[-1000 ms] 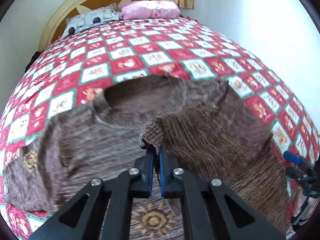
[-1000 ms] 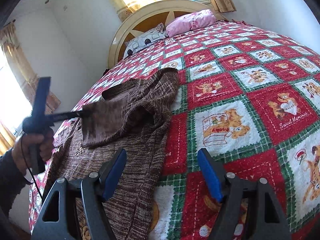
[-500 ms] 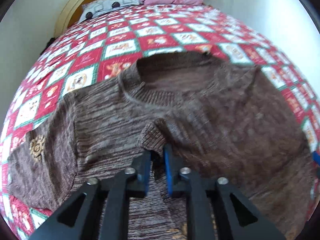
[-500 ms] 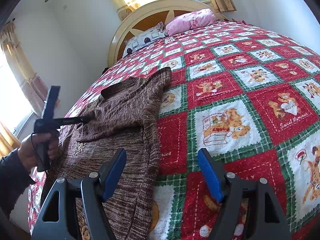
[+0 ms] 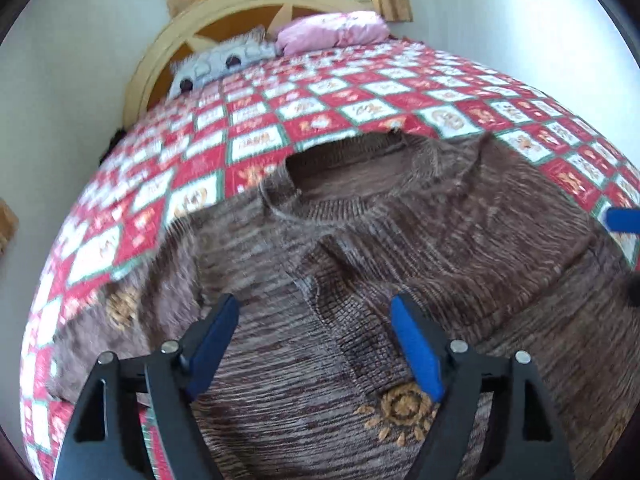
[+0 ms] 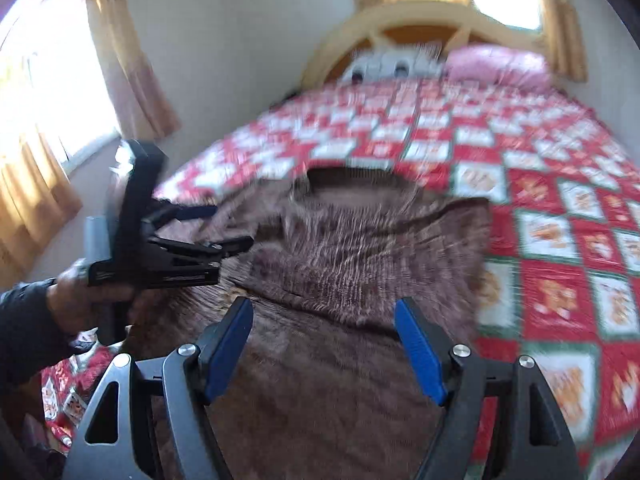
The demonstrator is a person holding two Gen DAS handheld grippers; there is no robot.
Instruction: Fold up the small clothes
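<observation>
A brown knitted sweater [image 5: 460, 220] lies flat on the quilted bed, neck hole toward the headboard, with one sleeve [image 5: 352, 304] folded across its chest. My left gripper [image 5: 316, 304] hovers just over that sleeve's cuff. Its jaws are opening, and the cuff lies loose below them with no pad pressing on it. In the right wrist view the same sweater [image 6: 340, 248] is blurred. The right gripper [image 6: 324, 308] stands open and empty above its body. The left gripper [image 6: 234, 227] shows there too, held by a hand [image 6: 76, 292] at the sweater's left side.
The red, white and green quilt [image 5: 256, 140] covers the whole bed. A grey pillow [image 5: 220, 62] and a pink pillow [image 5: 332, 34] lie against the rounded wooden headboard [image 5: 224, 8]. White walls flank the bed, and a curtained window [image 6: 40, 140] is on the left.
The left gripper came down with the sleeve cuff and let it go, jaws spreading wide. The right gripper swung left from the quilt to over the sweater, still open.
</observation>
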